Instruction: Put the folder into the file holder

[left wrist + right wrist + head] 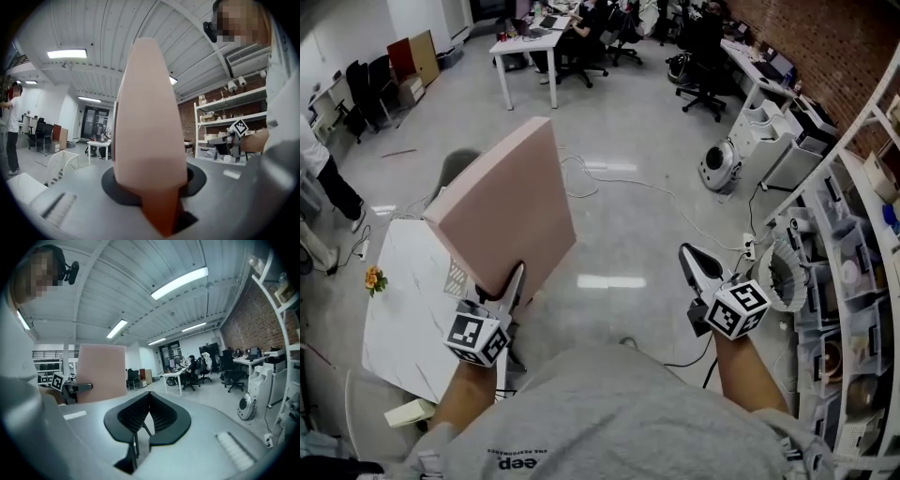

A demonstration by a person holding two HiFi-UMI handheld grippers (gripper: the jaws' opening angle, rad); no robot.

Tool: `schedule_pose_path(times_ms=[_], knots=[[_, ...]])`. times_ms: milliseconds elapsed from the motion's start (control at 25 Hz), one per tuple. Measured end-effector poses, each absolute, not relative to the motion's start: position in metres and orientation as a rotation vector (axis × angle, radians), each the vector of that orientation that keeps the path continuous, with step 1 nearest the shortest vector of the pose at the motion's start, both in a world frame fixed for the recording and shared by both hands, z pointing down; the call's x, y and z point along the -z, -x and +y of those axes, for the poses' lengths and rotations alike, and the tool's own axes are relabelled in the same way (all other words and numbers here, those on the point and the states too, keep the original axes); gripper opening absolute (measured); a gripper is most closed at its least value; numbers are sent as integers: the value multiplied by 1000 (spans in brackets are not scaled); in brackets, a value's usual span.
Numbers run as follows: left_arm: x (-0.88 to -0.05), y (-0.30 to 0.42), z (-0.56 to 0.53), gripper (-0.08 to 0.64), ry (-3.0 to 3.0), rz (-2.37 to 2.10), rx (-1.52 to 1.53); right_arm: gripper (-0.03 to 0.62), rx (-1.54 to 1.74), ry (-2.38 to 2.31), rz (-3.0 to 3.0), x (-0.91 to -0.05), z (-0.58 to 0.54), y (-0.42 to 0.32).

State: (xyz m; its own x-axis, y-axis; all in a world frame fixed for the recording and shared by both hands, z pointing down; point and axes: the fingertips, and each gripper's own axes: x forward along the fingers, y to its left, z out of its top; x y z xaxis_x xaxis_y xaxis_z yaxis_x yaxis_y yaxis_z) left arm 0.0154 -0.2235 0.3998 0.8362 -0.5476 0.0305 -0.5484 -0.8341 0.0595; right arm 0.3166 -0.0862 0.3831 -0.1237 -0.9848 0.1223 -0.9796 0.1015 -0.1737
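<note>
Office floor spreads beyond the white worktop (398,309), where the left tool (514,281) clamps the pink folder (502,211) by its lower edge, aloft near the mesh file holder (457,278); best hold it upright, line it up with a slot and lower gently, steadying the holder with the closed, empty right tool (689,255).

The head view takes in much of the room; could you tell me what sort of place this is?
Most likely an open-plan office or lab: a white desk with people seated at it, black office chairs, and white storage shelves along a brick wall.
</note>
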Motion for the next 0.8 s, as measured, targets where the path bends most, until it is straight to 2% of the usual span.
schedule_pose_path(times_ms=[360, 800], knots=[[-377, -100, -266, 200, -2908, -1017, 30, 5, 322, 1952, 2407, -370, -163, -417], [-377, -85, -333, 199, -2924, -969, 32, 5, 333, 1982, 2405, -378, -232, -394]])
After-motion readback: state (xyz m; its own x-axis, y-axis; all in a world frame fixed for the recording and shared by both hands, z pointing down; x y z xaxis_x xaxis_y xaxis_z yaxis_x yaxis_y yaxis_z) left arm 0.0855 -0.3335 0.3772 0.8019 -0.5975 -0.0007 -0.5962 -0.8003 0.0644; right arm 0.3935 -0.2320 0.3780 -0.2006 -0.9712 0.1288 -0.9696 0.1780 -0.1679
